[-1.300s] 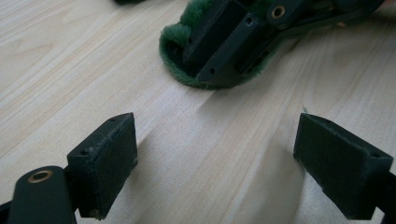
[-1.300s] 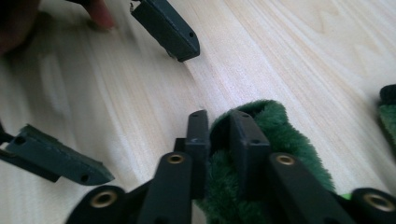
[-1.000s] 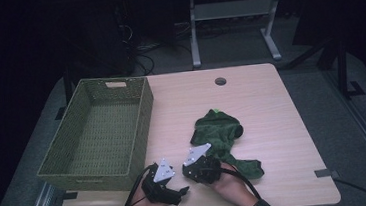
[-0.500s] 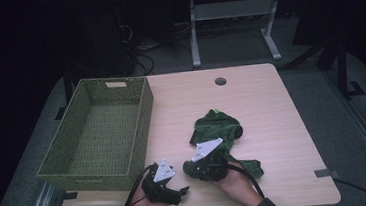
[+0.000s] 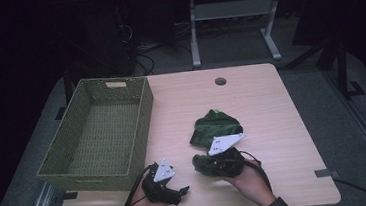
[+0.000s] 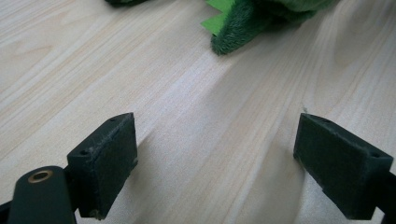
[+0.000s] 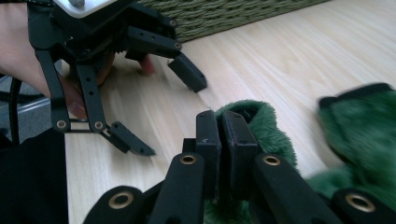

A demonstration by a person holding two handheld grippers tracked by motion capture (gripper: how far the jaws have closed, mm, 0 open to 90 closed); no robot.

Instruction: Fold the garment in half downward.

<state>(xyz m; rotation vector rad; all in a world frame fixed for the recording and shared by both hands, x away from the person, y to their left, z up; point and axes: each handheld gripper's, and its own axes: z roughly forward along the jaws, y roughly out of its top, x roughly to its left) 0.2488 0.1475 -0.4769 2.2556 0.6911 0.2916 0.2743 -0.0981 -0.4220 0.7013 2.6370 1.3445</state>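
Observation:
A dark green plush cloth [image 5: 216, 126] lies crumpled on the light wooden table [image 5: 271, 100], right of centre. My right gripper [image 5: 200, 164] is shut on the cloth's near edge; in the right gripper view the jaws [image 7: 219, 125] pinch a fold of green plush [image 7: 262, 117] and hold it a little off the table. My left gripper [image 5: 177, 191] rests near the table's front edge, left of the right one, open with nothing between its jaws. The left gripper view has its jaws [image 6: 215, 156] spread over bare wood, with a corner of the plush [image 6: 243, 21] farther off.
A green woven basket [image 5: 143, 117] stands on the table's left side with nothing in it; its wall [image 7: 224, 14] shows behind the left gripper [image 7: 163, 112] in the right gripper view. A round cable hole [image 5: 220, 81] lies at the table's back.
My right gripper has risen and shifted slightly right, drawing the pinched edge of the plush cloth with it. The left gripper has stayed put.

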